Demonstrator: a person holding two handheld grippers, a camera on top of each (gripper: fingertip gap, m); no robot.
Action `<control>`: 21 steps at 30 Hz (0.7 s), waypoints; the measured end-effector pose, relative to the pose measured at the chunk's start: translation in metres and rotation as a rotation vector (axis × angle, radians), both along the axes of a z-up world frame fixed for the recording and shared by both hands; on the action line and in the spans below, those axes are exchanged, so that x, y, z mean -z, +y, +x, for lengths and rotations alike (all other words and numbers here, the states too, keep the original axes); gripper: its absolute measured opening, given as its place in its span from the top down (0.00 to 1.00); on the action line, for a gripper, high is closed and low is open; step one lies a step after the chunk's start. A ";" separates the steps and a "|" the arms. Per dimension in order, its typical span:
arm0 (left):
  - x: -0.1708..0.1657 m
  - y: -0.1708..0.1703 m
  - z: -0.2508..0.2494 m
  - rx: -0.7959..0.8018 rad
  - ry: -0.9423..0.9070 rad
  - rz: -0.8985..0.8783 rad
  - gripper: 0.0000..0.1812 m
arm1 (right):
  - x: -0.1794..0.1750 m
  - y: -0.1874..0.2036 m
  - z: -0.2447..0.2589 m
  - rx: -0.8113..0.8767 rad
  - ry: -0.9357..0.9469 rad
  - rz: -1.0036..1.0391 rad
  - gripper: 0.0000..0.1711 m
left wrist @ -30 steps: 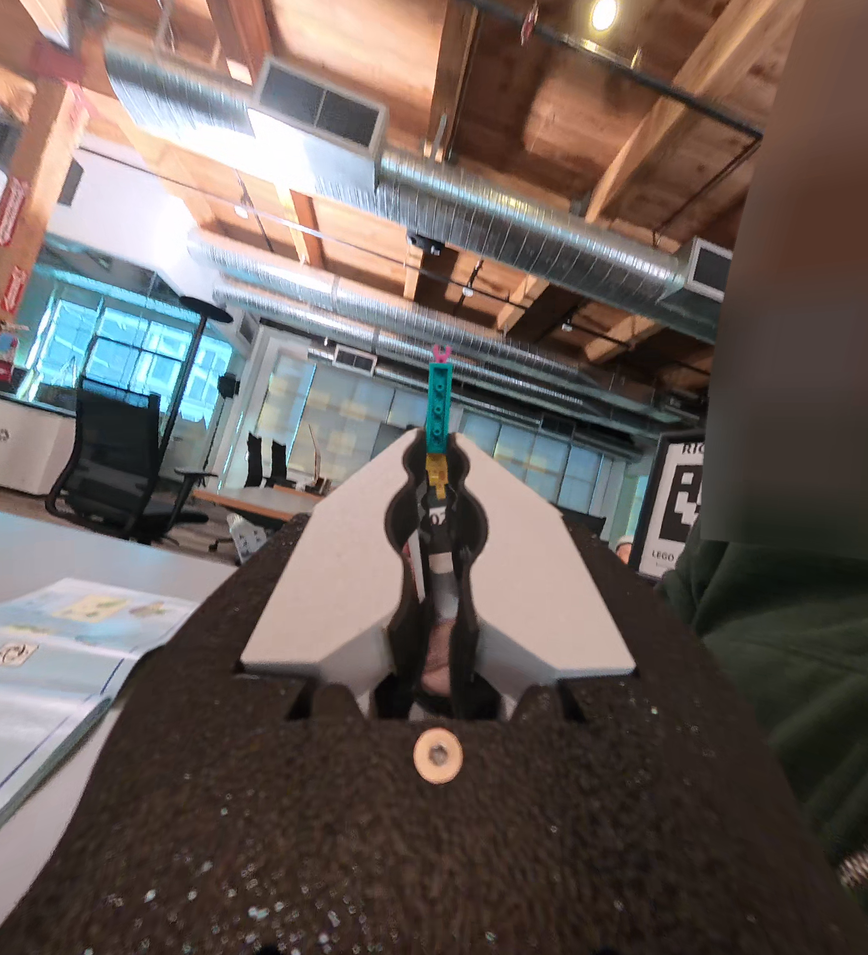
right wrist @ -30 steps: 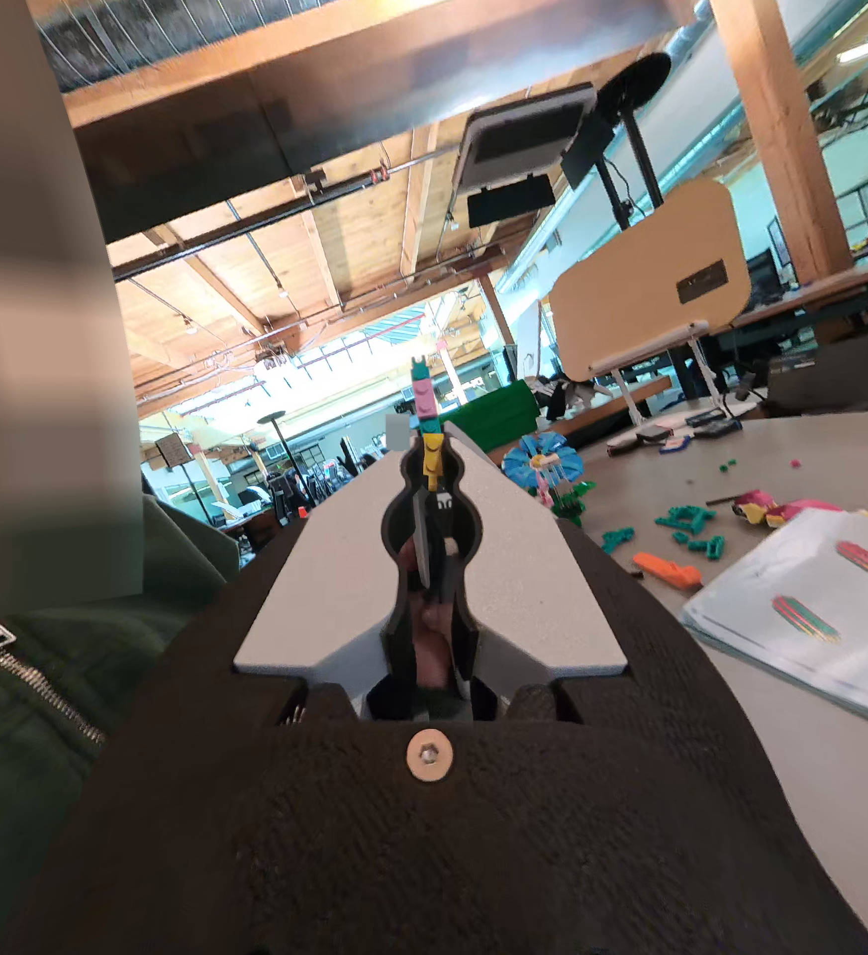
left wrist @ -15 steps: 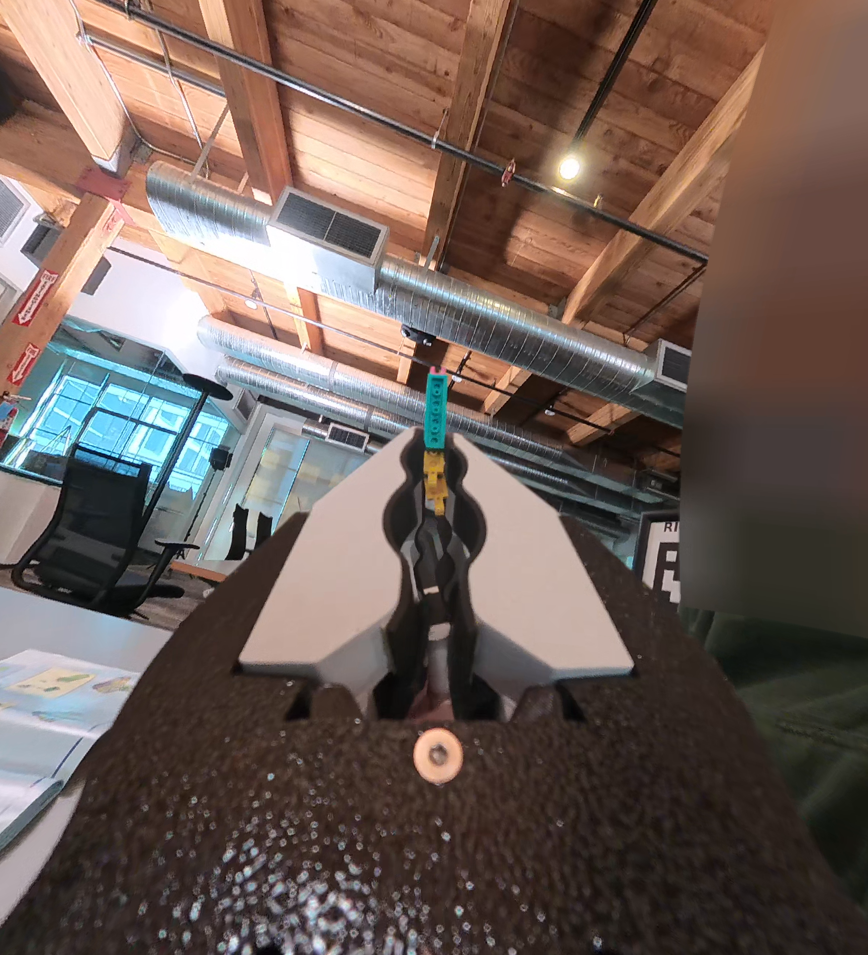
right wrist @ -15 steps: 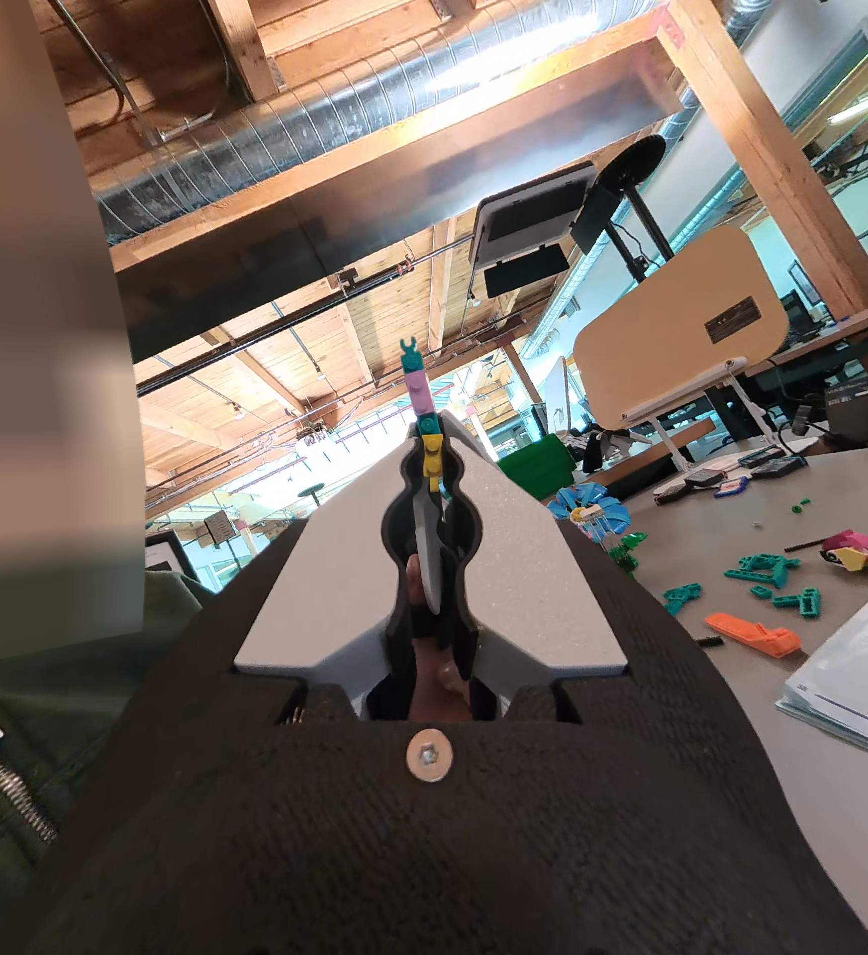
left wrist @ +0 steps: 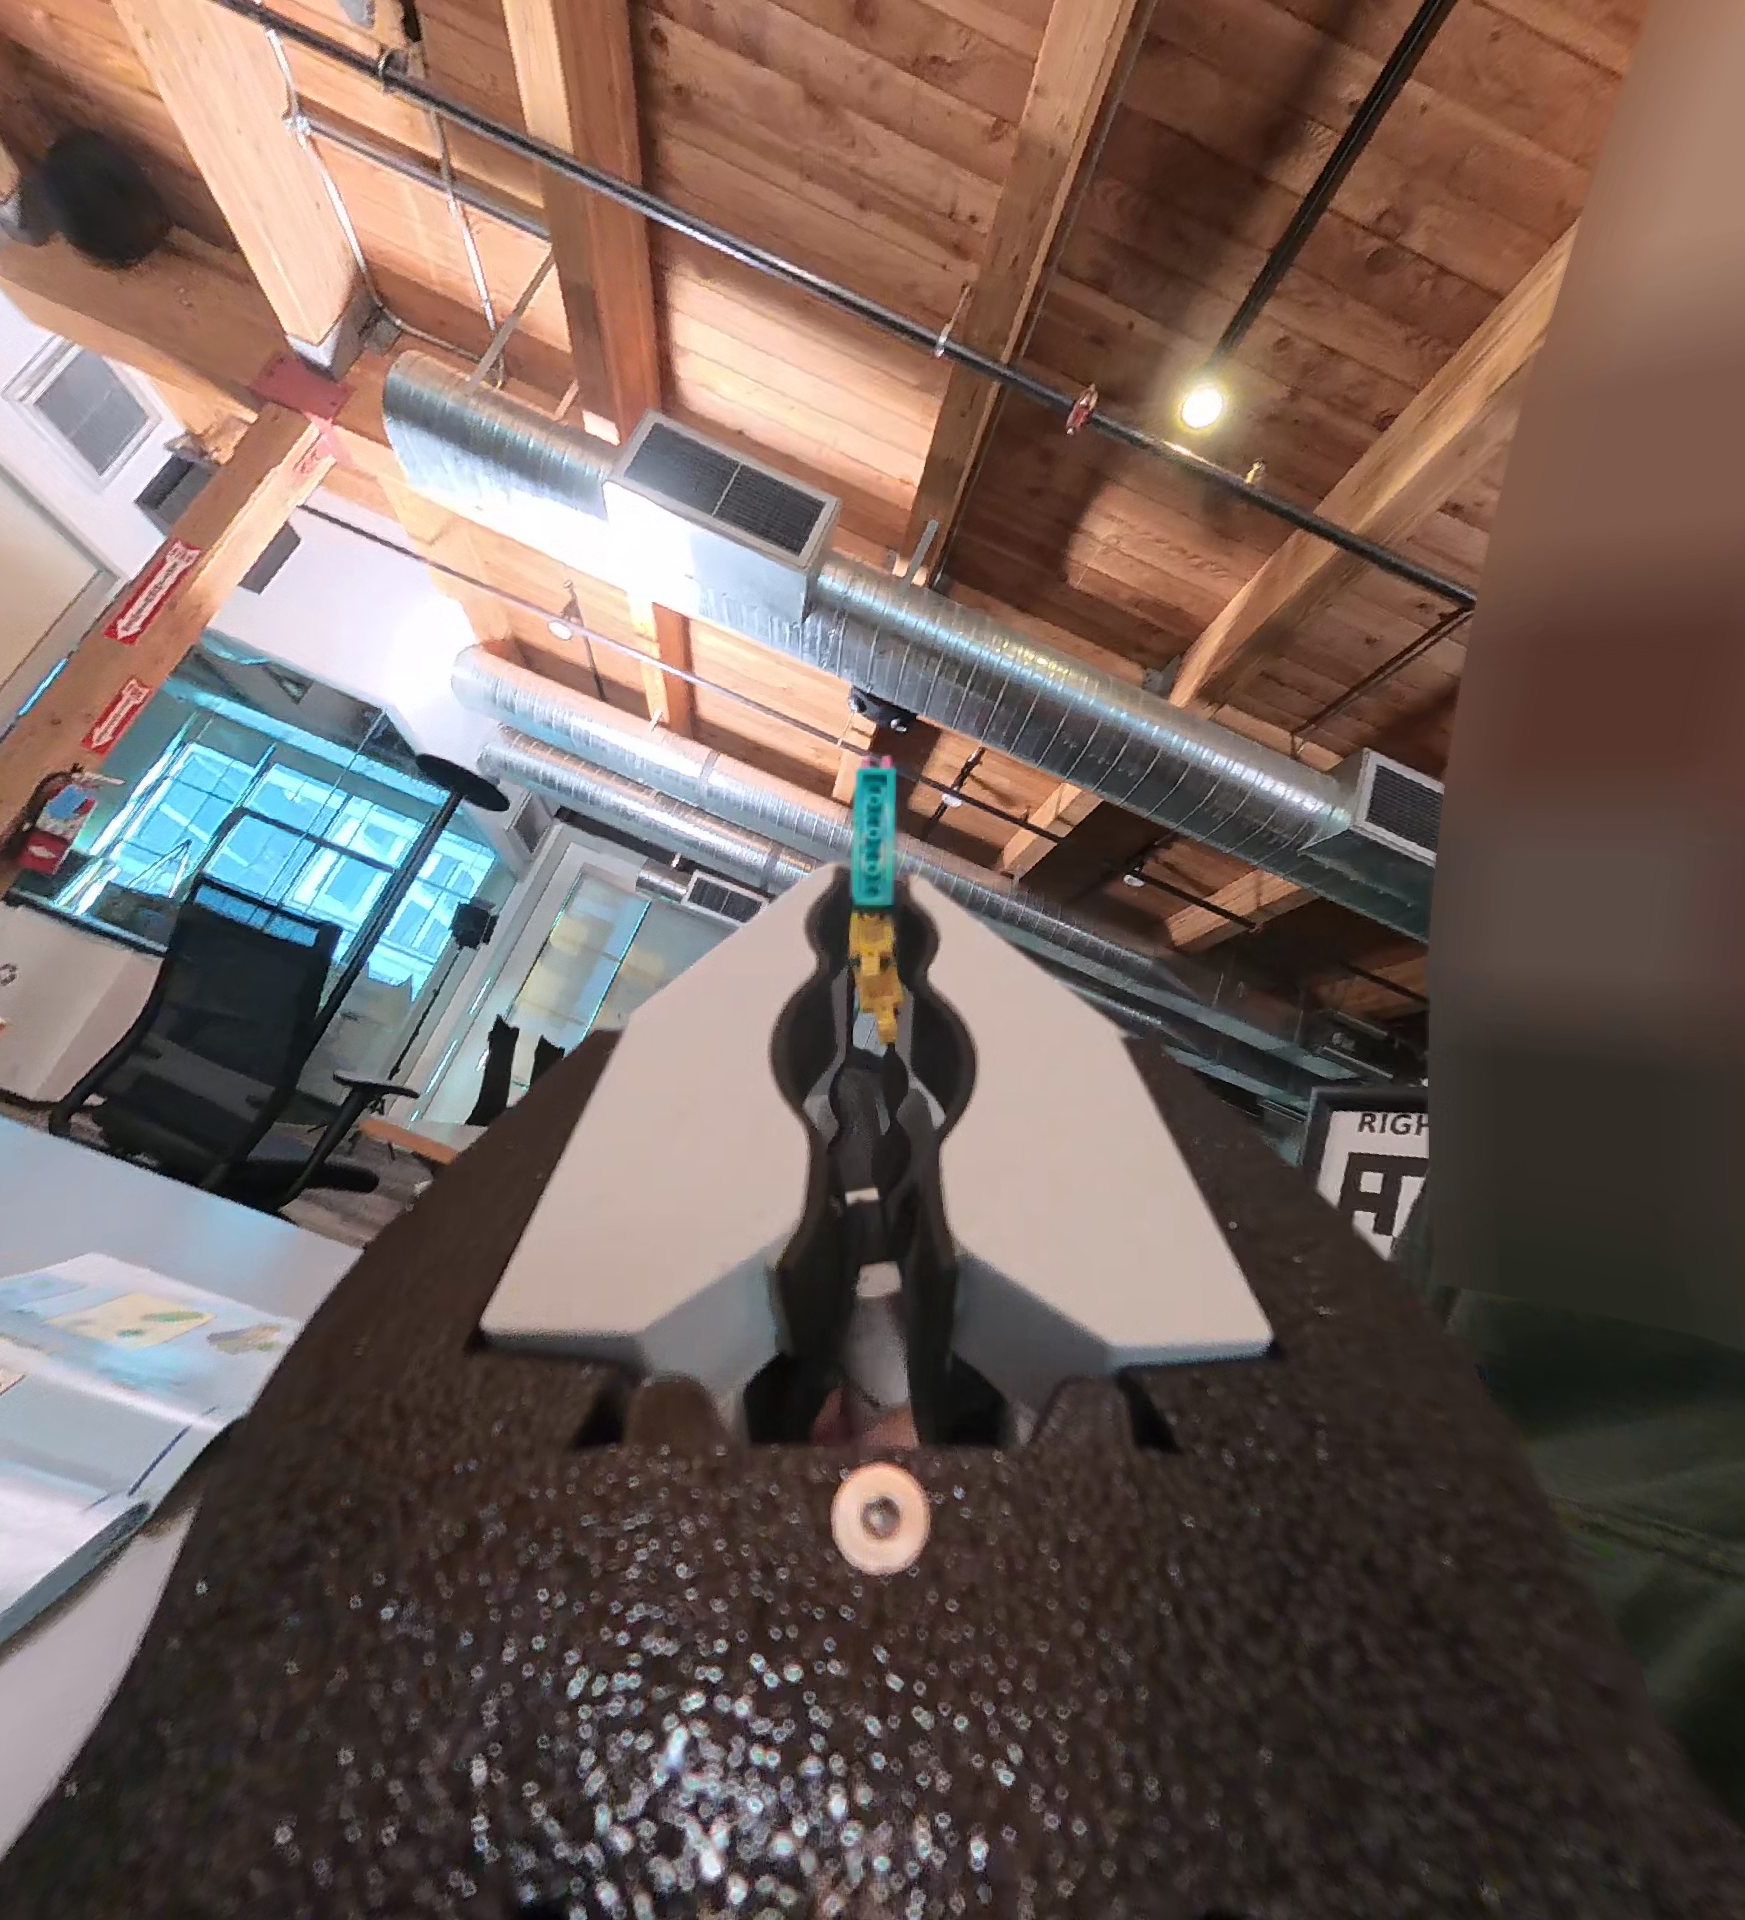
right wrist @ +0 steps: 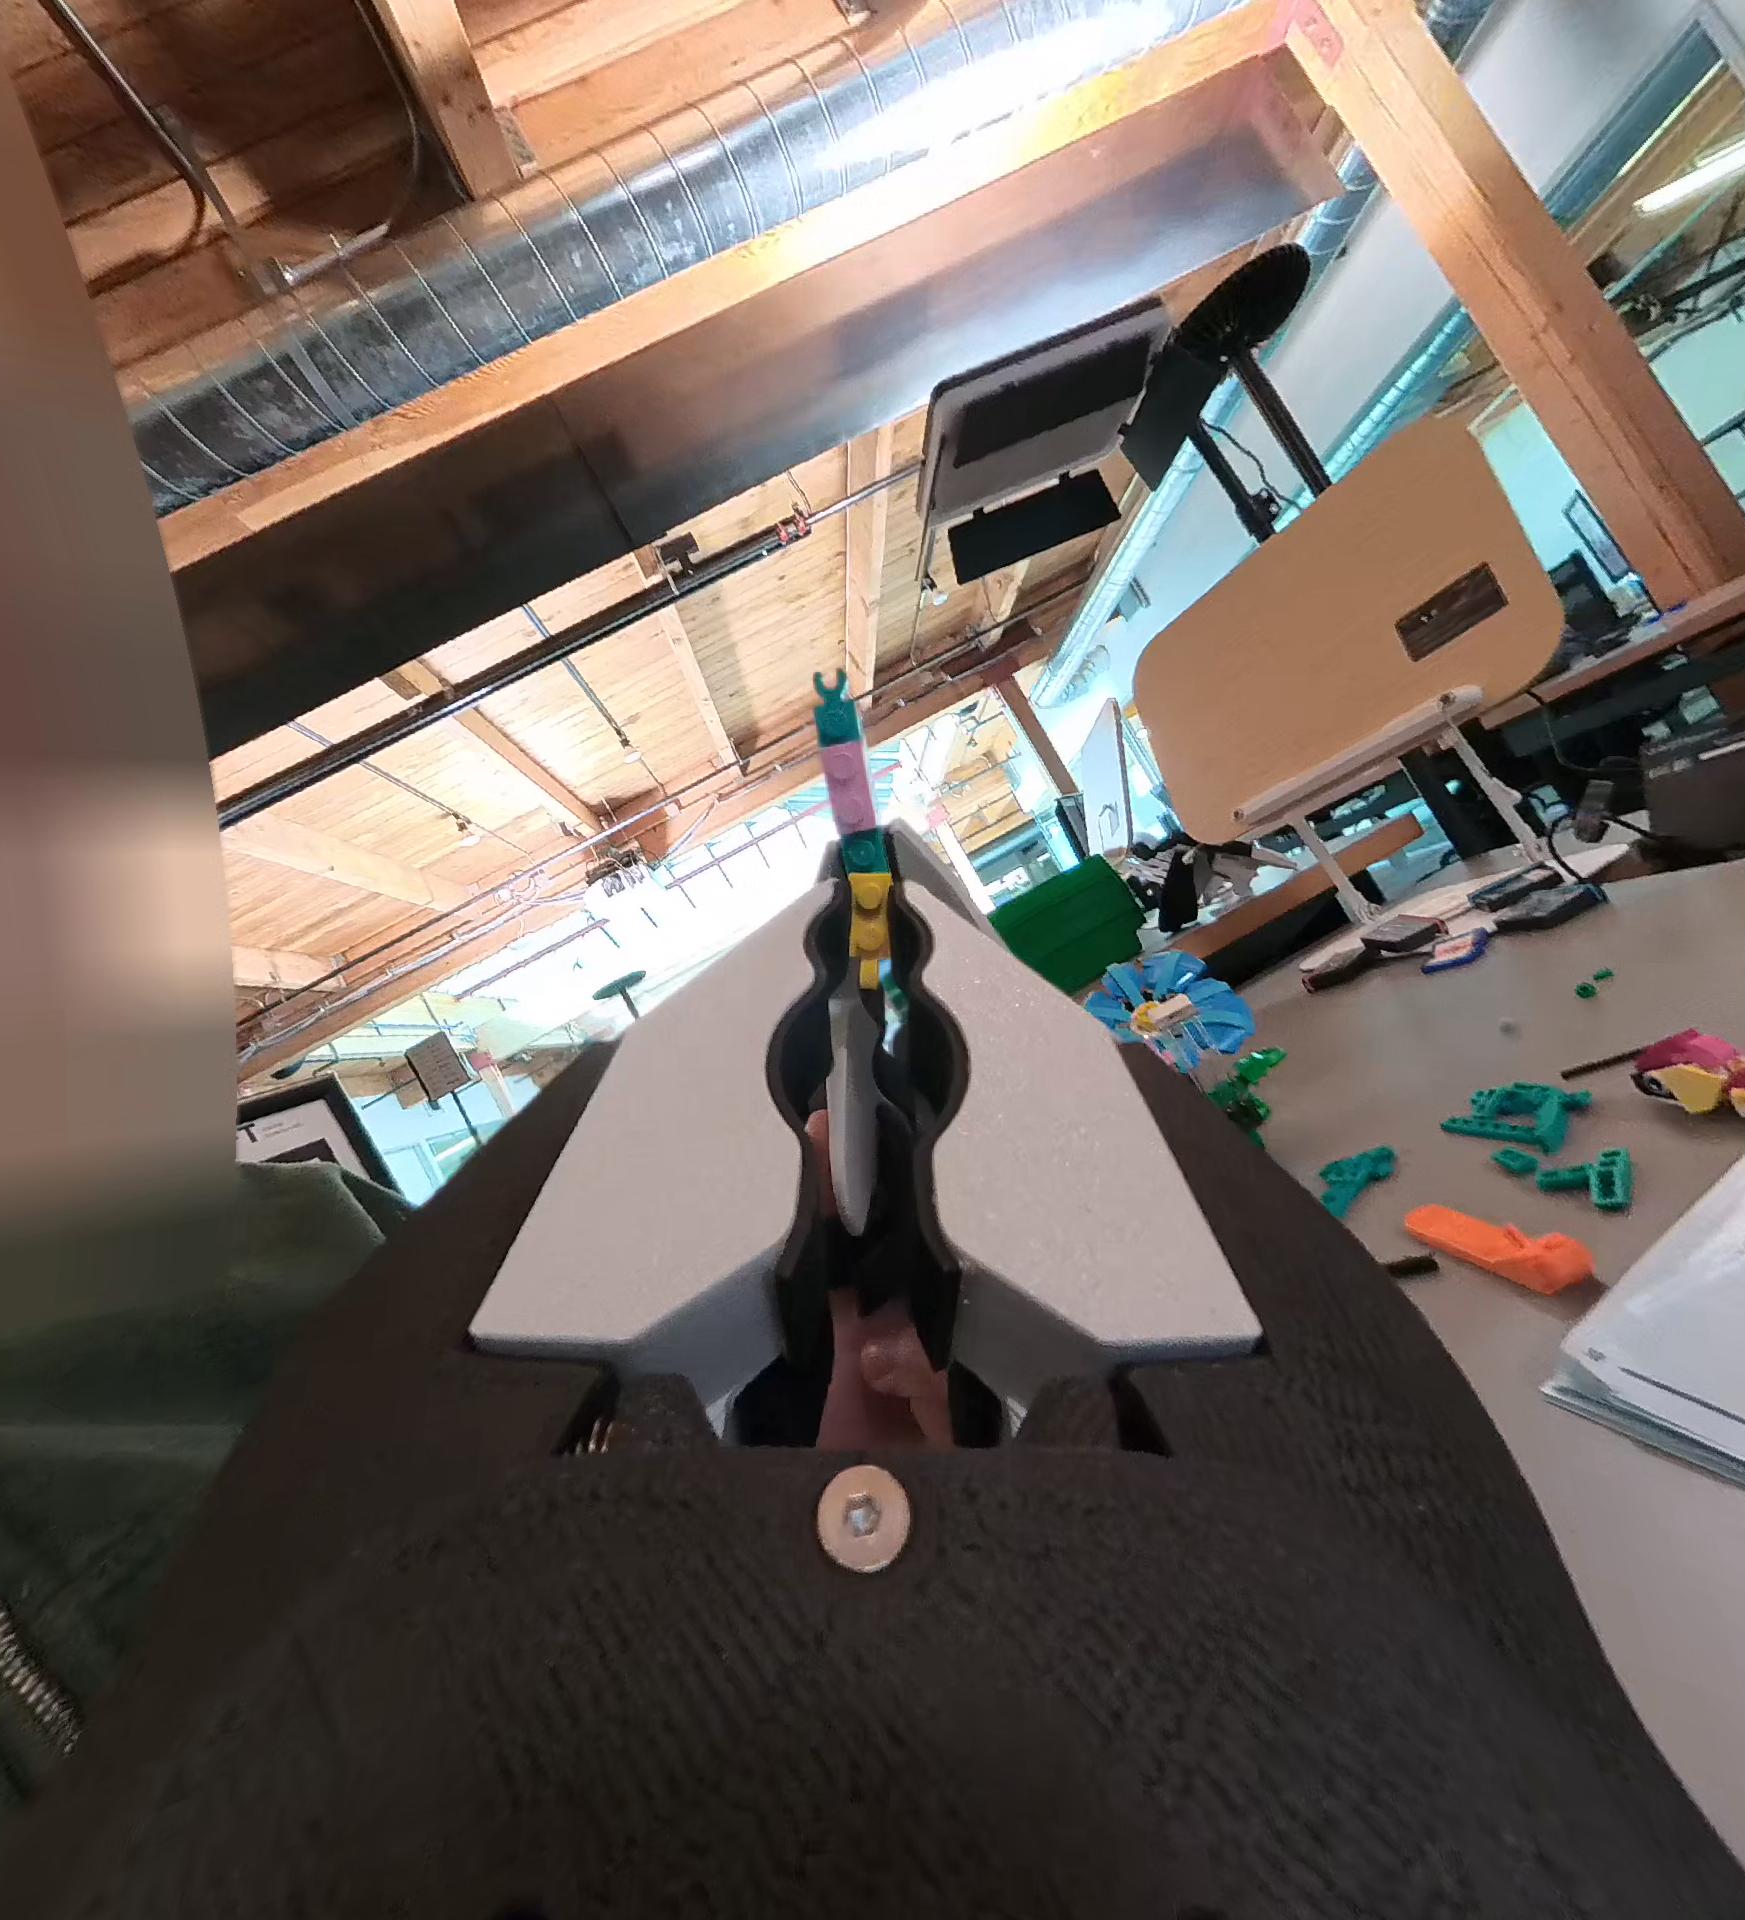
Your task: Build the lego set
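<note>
My left gripper [left wrist: 873, 899] is shut on a thin lego stack: a teal bar [left wrist: 874, 840] with a pink tip above a yellow piece [left wrist: 874, 966]. It is raised off the table and points up at the ceiling. My right gripper [right wrist: 863, 868] is shut on a similar stack: a teal clip [right wrist: 833, 707] on top, a pink plate [right wrist: 845, 784], a teal stud and a yellow piece [right wrist: 866, 914] between the fingers. It is also tilted up, above the table [right wrist: 1678, 1558]. Neither view shows the other gripper.
In the right wrist view, loose teal pieces [right wrist: 1517, 1117], an orange tool [right wrist: 1502, 1247], a pink and yellow build [right wrist: 1741, 1075], a blue flower build [right wrist: 1169, 1013] and an open booklet [right wrist: 1741, 1309] lie on the table. Another booklet [left wrist: 47, 1392] lies left in the left wrist view. A person in green sits close. My two grippers' fingertips are within a few centimetres of each other.
Both grippers have tilted further upward, still shut on their lego stacks. More ceiling and less table shows in each view.
</note>
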State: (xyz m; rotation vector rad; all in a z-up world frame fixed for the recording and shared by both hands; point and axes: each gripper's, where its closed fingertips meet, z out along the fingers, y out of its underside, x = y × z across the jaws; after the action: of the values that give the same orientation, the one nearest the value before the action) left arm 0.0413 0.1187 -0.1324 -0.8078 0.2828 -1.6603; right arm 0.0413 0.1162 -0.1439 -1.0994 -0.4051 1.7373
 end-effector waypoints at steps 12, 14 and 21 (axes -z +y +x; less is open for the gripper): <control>0.021 0.028 -0.025 -0.109 0.155 -0.112 0.94 | 0.036 0.013 0.035 0.021 -0.480 0.108 0.97; 0.030 0.037 -0.032 -0.169 0.304 -0.123 0.90 | 0.066 0.015 0.051 -0.007 -0.748 0.151 0.97; 0.112 0.013 0.000 -0.038 1.045 -0.060 0.82 | 0.157 -0.005 0.090 -0.233 -1.430 0.234 0.97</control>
State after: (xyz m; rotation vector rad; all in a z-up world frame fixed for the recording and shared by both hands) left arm 0.0416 0.1318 -0.2444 -1.6683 0.9249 -1.0791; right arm 0.1312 0.1109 -0.3011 -2.0185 -1.5796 0.7475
